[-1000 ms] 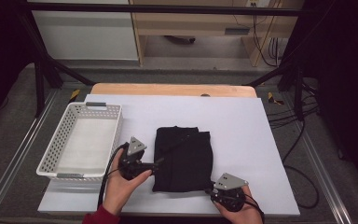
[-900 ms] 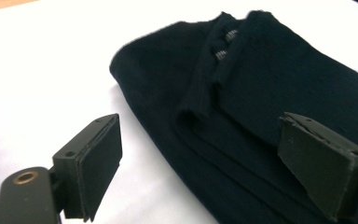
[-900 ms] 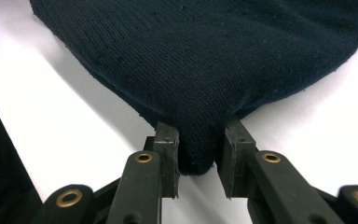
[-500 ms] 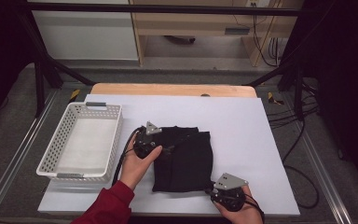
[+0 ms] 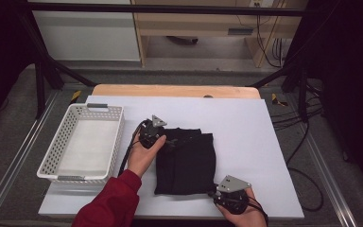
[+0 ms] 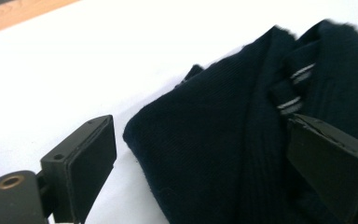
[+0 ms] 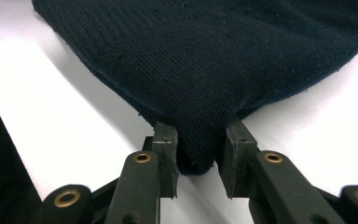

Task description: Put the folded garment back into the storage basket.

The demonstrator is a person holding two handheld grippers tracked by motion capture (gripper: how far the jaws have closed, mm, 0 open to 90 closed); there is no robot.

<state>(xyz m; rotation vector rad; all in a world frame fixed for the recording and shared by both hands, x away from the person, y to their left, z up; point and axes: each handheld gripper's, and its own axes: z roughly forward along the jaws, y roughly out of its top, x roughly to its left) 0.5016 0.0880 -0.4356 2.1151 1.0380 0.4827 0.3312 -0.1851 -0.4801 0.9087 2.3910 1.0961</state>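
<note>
High view: folded black knit garment (image 5: 186, 161) lies mid white table (image 5: 264, 142), beside white plastic basket (image 5: 82, 144). Right gripper (image 7: 199, 158) pinches garment's near corner; left gripper (image 6: 200, 158) gapes wide at far corner.

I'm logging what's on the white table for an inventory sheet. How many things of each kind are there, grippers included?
Black folded garment: 1
White basket: 1
Grippers, left gripper and right gripper: 2
Total: 4
</note>
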